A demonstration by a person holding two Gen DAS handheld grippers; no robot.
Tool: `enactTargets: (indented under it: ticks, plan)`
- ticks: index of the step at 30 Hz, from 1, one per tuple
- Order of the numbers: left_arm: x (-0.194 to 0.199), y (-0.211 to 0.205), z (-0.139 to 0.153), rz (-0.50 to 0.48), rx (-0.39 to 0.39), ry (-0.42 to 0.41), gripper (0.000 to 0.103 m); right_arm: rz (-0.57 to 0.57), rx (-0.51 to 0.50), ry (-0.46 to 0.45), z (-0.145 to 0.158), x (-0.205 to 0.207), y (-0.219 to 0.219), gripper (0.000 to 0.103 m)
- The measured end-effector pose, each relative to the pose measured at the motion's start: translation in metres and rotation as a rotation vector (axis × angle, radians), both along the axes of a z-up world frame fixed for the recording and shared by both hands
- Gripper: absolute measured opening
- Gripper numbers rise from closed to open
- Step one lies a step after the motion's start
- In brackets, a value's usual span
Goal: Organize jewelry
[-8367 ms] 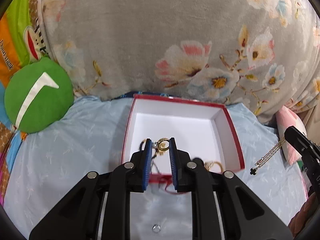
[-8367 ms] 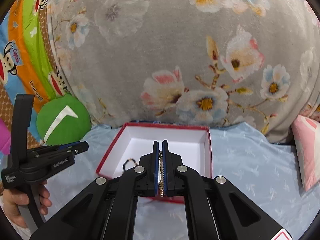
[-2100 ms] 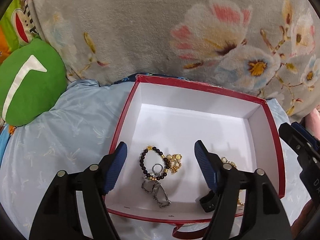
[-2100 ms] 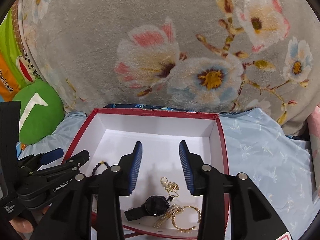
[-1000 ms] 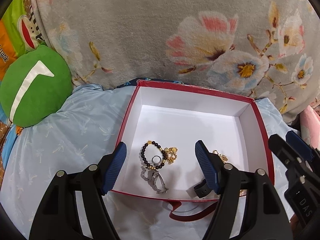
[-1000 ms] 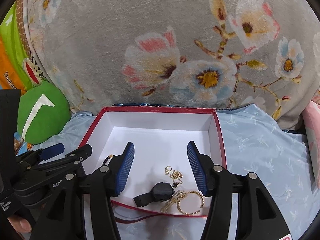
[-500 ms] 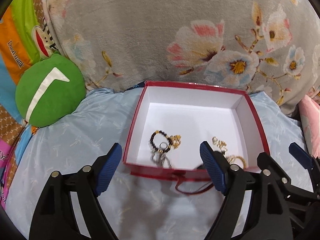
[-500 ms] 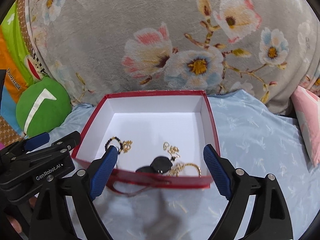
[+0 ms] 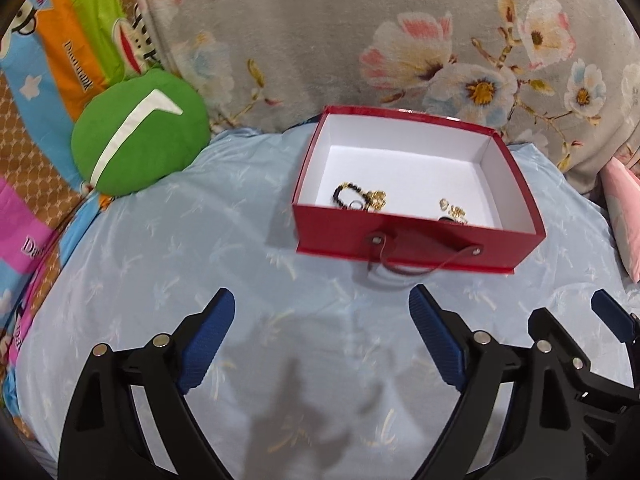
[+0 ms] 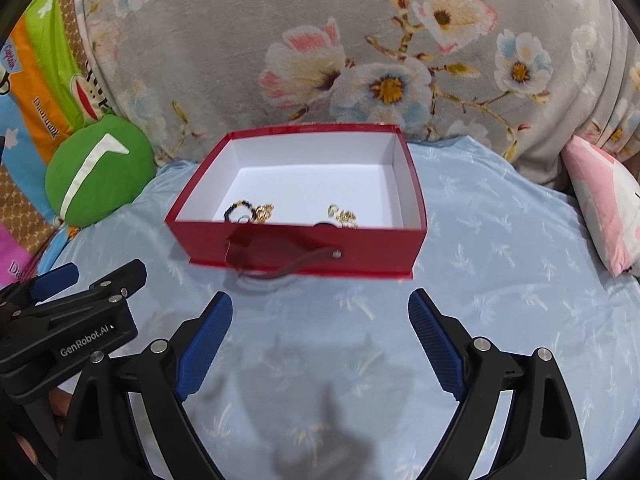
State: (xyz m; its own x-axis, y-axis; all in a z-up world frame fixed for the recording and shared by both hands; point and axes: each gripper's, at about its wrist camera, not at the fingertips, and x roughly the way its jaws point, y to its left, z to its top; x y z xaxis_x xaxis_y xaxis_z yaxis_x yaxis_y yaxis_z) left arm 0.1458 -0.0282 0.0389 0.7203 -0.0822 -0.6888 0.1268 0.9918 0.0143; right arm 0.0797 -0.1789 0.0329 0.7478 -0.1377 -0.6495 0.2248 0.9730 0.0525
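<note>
A red box (image 9: 400, 242) with a white inside and a dark cord handle sits on the light blue sheet; it also shows in the right wrist view (image 10: 288, 246). Inside lie a black bead bracelet (image 9: 345, 194) with gold pieces (image 9: 377, 197) and a gold chain (image 9: 451, 208); the bracelet (image 10: 240, 209) and chain (image 10: 344, 214) show in the right wrist view too. My left gripper (image 9: 322, 344) is wide open and empty, well in front of the box. My right gripper (image 10: 320, 344) is wide open and empty, also in front of it.
A green round cushion (image 9: 140, 132) lies left of the box. A grey floral blanket (image 9: 360, 40) rises behind it. A pink pillow (image 10: 604, 204) lies at the right. The light blue sheet (image 10: 500, 280) spreads around the box. A colourful printed cloth (image 9: 36, 120) hangs at the left edge.
Both grippers have pulled back and away from the box, and their jaws stand wider. The jewelry stays in the box. Earlier each gripper held a piece; now both are empty.
</note>
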Motion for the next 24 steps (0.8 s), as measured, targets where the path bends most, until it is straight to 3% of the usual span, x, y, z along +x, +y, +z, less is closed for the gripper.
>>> enactTargets:
  ticks: [11, 24]
  plan:
    - [-0.032, 0.014, -0.017, 0.037, 0.015, 0.035, 0.087, -0.005, 0.006, 0.018, -0.011, -0.033, 0.008, 0.087]
    - [-0.041, 0.005, -0.013, 0.024, 0.026, 0.019, 0.088, -0.013, -0.046, 0.023, -0.012, -0.039, 0.013, 0.087]
